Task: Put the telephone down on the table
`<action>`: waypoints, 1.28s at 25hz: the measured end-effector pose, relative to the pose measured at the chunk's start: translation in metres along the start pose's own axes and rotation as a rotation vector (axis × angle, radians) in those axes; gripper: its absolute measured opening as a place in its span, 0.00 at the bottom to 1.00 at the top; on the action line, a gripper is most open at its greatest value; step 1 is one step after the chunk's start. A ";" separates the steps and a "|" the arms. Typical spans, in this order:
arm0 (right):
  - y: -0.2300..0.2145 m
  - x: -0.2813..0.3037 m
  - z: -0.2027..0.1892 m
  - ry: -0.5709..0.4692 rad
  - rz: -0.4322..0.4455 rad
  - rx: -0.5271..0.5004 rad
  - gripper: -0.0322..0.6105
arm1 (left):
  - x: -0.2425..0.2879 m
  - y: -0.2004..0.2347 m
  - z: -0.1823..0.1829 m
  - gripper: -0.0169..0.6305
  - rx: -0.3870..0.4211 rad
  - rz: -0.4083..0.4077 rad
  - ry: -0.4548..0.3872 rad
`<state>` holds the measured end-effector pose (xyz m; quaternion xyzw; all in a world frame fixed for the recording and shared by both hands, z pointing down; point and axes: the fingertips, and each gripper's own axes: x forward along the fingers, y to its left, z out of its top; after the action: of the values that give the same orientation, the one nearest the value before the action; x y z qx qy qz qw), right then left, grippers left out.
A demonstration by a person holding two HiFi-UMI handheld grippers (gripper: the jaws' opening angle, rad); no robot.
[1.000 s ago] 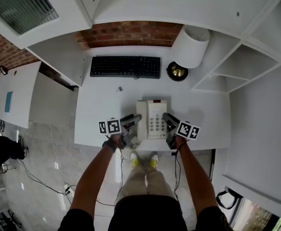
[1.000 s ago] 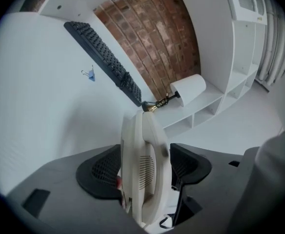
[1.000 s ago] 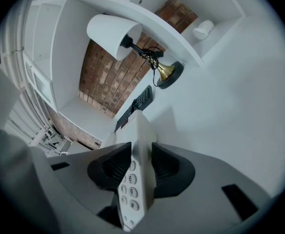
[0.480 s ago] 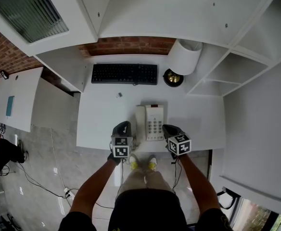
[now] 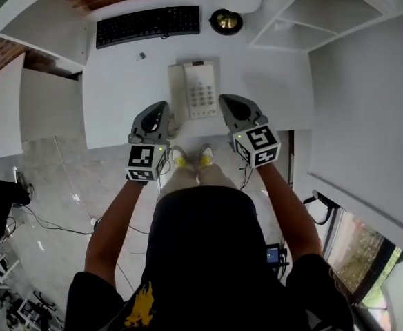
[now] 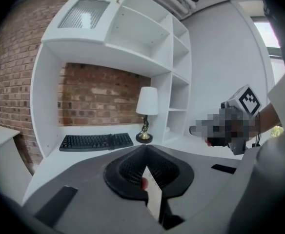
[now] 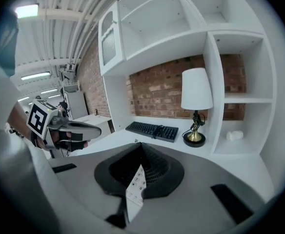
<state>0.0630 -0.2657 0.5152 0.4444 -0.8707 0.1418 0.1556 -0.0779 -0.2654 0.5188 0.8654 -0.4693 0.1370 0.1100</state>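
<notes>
The white telephone (image 5: 197,90) lies flat on the white table (image 5: 119,109), handset on its left side, keypad up. Both grippers hang short of it, over the table's front edge. My left gripper (image 5: 163,107) is to the phone's lower left, shut with nothing in it. My right gripper (image 5: 225,101) is to the phone's lower right, also shut and empty. In the left gripper view the jaws (image 6: 145,147) meet, and a sliver of the telephone (image 6: 153,199) shows through the slit below them. The right gripper view shows the same: shut jaws (image 7: 140,144) and a strip of keypad (image 7: 135,188).
A black keyboard (image 5: 148,25) lies at the back of the table. A lamp with a brass base (image 5: 225,21) stands at the back right, beside white shelves (image 5: 291,12). A small object (image 5: 141,56) sits in front of the keyboard. Floor and cables lie left of the table.
Both grippers have drawn back from the telephone's sides toward the person and have shut. The telephone stays flat on the table. The head view has tipped further down.
</notes>
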 end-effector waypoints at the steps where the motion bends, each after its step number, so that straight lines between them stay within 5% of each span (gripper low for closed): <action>1: 0.001 -0.006 0.004 -0.016 -0.004 -0.007 0.05 | -0.005 -0.002 0.004 0.05 -0.006 0.001 -0.011; 17: 0.028 -0.071 0.111 -0.206 -0.030 -0.113 0.05 | -0.069 -0.004 0.090 0.05 -0.003 -0.026 -0.161; 32: 0.032 -0.076 0.145 -0.276 -0.047 -0.102 0.05 | -0.077 0.000 0.121 0.05 0.061 -0.035 -0.214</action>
<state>0.0582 -0.2484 0.3495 0.4715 -0.8793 0.0310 0.0601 -0.1018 -0.2442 0.3788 0.8861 -0.4587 0.0563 0.0352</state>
